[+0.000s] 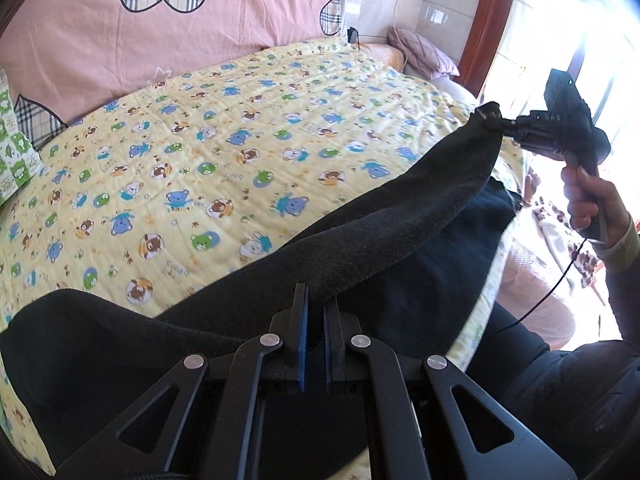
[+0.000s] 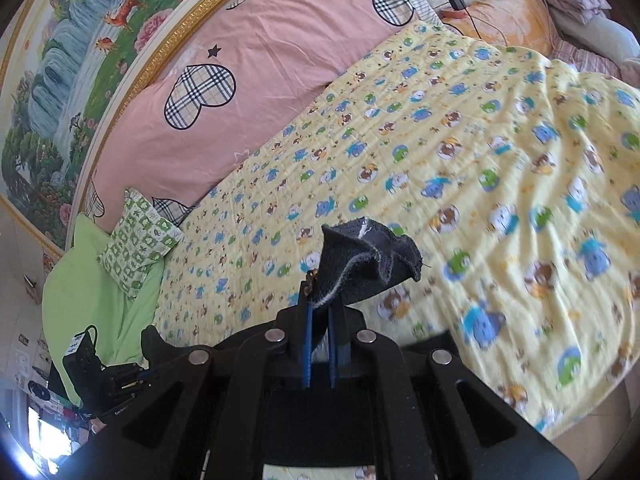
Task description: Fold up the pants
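- The left gripper (image 1: 314, 320) has its blue pads (image 1: 301, 344) pressed together on a fold of the dark pants (image 1: 400, 216), pinching the cloth close to the camera.
- From this grip the pants stretch as one long band up and to the right in the left wrist view, so their long axis runs between the two grippers.
- The far end of the band is a narrow corner, and the right gripper (image 1: 505, 123) pinches it in the air above the bed edge; a hand (image 1: 582, 196) holds its handle.
- In the right wrist view the right gripper (image 2: 320, 308) is closed on a crumpled grey hem (image 2: 368, 256) that stands up above the fingers.
- The lower part of the pants lies on the yellow bear-print quilt (image 1: 224, 152), near its front edge.
- Behind the quilt is a pink duvet with checked hearts (image 1: 160, 20), and a small green patterned pillow (image 2: 138, 246) lies at its end.
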The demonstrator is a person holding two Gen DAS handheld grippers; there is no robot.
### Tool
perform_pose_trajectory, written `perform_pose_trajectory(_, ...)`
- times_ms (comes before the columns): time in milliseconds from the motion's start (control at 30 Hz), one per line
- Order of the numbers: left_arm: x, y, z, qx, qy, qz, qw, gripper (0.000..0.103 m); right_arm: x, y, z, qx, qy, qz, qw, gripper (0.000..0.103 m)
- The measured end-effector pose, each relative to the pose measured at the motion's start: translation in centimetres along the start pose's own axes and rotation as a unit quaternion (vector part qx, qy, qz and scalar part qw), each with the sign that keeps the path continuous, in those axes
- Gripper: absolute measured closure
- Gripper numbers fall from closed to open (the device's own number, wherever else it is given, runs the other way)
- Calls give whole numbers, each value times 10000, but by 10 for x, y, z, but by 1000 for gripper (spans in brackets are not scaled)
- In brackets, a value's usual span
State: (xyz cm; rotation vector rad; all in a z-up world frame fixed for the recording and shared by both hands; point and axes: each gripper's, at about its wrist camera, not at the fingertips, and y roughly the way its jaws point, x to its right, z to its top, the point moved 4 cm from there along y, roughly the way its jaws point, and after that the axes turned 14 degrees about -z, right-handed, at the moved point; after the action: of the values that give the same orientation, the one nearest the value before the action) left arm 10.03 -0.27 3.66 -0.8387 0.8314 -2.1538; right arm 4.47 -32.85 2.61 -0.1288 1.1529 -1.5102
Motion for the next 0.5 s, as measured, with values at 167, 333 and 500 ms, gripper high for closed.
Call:
perform_pose_trajectory(167,13,-4,-13,20,4,-20,10000,99,12,-15,-22,-32,78,-55,10000,96)
perform_pose_trajectory(333,21,0,-30,-43,-85,-80,9999,99,27,-17,-53,-168,126,-169,9996,96)
perform_pose_trajectory(500,25,13,-50,-210,-198,-139,9995,99,45,-11,-79,-319,186,-349,9987,96)
